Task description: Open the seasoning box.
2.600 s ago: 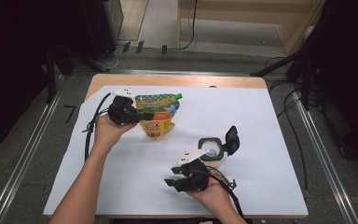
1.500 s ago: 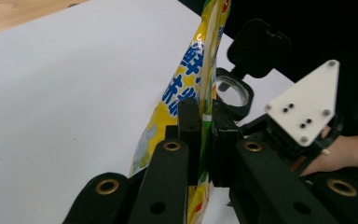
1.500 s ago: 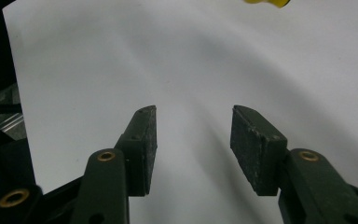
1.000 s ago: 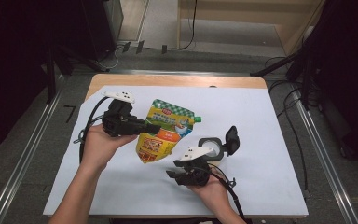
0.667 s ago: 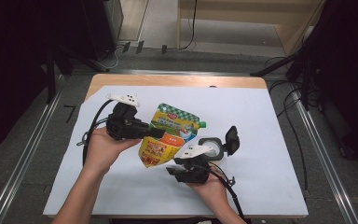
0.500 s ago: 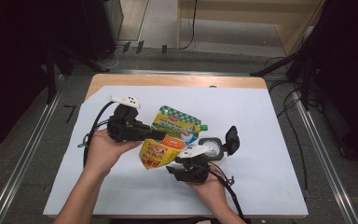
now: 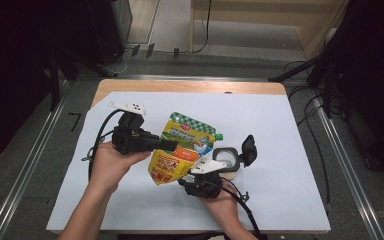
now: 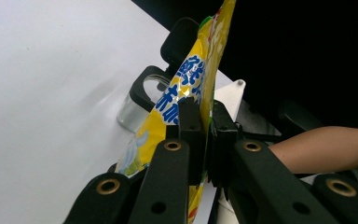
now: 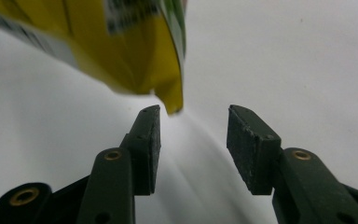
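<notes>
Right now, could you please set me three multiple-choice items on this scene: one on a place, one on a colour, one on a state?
1. Where is the glass jar?
A. Right of the pouch
B. On the floor
C. In the left tool

2. The pouch is mostly
A. Red
B. Yellow and green
C. Black

3. The left tool is
A. Wide open
B. Lying on the table
C. Shut on the pouch

Answers: A, the high view shows it beside the pouch; B, its print shows; C, the left gripper view shows both pads pressing it.
</notes>
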### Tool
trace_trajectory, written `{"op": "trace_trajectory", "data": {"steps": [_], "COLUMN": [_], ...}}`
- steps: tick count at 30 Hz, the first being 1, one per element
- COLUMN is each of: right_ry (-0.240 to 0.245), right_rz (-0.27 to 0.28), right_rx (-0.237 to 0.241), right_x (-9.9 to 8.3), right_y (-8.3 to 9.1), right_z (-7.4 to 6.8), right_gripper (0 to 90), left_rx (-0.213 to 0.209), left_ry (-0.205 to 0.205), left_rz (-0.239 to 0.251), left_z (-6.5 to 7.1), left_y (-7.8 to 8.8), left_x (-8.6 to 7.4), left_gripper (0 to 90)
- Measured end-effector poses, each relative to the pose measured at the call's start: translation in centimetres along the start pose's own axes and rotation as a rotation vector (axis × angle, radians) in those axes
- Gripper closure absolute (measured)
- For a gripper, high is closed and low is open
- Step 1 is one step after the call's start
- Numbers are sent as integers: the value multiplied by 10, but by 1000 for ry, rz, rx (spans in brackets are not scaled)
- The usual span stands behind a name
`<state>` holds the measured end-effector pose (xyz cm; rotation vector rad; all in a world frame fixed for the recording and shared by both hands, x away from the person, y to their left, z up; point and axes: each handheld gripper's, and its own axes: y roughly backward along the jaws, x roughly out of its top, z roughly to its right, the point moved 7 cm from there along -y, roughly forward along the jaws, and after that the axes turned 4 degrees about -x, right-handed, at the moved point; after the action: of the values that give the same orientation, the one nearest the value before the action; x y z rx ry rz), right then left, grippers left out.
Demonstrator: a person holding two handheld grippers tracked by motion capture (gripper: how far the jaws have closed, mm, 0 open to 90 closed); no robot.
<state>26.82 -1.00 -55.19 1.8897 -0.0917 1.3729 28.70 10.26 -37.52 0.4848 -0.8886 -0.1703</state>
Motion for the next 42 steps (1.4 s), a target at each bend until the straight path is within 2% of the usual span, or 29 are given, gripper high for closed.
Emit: {"op": "trace_trajectory", "data": {"steps": [2, 7, 10, 11, 14, 16, 18, 20, 23, 29, 32, 35, 42], "right_ry": [-31, -42, -34, -17, 107, 175, 211, 242, 236, 233, 230, 220, 193], "right_rz": [39, 88, 97, 107, 92, 92, 83, 78, 66, 50, 48, 39, 27], "right_rx": [21, 65, 82, 67, 14, -17, -26, -30, -15, 12, 38, 55, 71], "right_x": [3, 8, 10, 11, 11, 12, 14, 14, 13, 13, 15, 15, 19], "right_y": [2, 8, 11, 12, 12, 13, 14, 14, 13, 14, 15, 15, 20], "right_z": [-1, -1, -3, -3, -11, -16, -20, -23, -24, -28, -35, -41, -44], "right_gripper": [586, 634, 638, 643, 660, 659, 653, 653, 653, 645, 639, 632, 622], "left_rx": [-17, -31, -6, 24, 10, 27, 21, 45, 73, 73, 95, 89, 78], "left_ry": [14, 33, 39, 39, 57, 60, 66, 52, 31, 2, -8, -14, -11], "left_rz": [9, 28, 27, 22, 18, 12, 16, 7, -6, -27, -53, -67, -64], "left_z": [0, -1, -5, -7, -10, -11, -11, -10, -9, -8, -8, -8, -10], "left_y": [-1, 0, 2, 1, -1, -3, -7, -9, -13, -20, -26, -29, -34], "left_x": [0, 1, 0, -1, -3, -3, -3, -3, -4, -5, -7, -8, -10], "left_gripper": [880, 879, 879, 880, 882, 882, 881, 879, 876, 853, 838, 830, 807]}}
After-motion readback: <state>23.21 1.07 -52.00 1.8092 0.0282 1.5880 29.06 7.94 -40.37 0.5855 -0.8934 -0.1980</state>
